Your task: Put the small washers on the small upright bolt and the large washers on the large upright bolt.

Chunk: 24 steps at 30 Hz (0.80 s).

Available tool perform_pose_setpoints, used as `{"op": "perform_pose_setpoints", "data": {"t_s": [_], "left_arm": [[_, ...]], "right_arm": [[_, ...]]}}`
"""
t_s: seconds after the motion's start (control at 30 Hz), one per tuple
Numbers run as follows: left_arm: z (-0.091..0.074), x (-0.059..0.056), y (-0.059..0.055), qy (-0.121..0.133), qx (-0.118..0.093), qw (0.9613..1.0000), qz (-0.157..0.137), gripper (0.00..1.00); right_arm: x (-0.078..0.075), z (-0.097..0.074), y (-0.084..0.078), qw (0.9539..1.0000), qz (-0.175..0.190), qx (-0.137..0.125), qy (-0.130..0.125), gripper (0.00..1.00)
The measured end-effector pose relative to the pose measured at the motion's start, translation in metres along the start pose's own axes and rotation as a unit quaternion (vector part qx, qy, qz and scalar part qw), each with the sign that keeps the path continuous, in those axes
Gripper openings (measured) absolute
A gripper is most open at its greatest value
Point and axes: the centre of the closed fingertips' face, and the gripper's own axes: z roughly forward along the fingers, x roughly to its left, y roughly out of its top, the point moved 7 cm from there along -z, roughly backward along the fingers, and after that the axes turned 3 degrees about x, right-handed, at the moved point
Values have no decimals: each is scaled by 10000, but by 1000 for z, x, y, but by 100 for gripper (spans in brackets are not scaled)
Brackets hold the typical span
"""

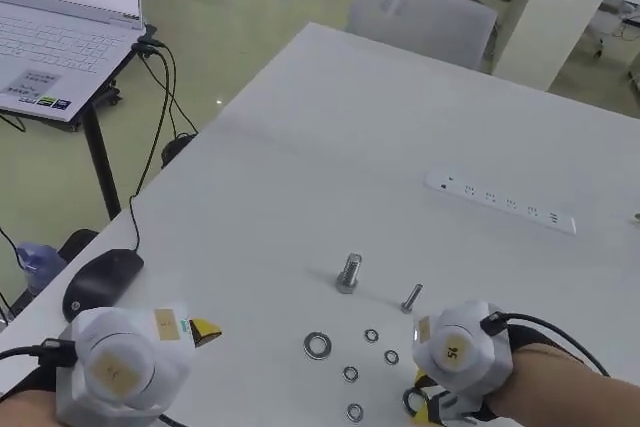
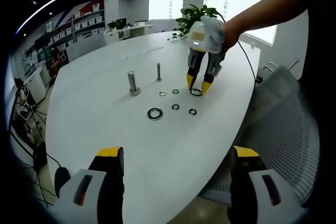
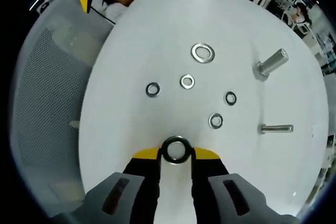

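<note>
Right claw [image 3: 176,157]: clenched across the rim of one large washer [image 3: 176,149] at my 6 o'clock. Large bolt [image 3: 271,63] stands at 2 o'clock. Caution: I judge the thin rim may slip out on lifting.

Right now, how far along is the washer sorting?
Done: nothing; the large bolt and small bolt are bare. In hand: the right gripper pinches one large washer, not yet lifted. Remaining: that one, the other large washer and four small washers. The left gripper is open, idle.
</note>
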Motion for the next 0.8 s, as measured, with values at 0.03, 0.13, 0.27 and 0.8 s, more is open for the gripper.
{"op": "perform_pose_setpoints", "data": {"t_s": [0.03,0.13,0.27,0.8], "left_arm": [[0,-1,1,1,-6,10000,4,83],[-2,-3,5,11,-46,10000,20,83],[-4,-6,7,22,-48,10000,34,82],[-11,-9,4,66,27,10000,56,80]], "right_arm": [[0,0,-1,10000,12,-20,0,21],[1,-1,-2,9999,92,-77,5,21],[0,-1,-1,9999,137,-61,42,21],[2,-14,1,9994,301,28,187,21]]}}
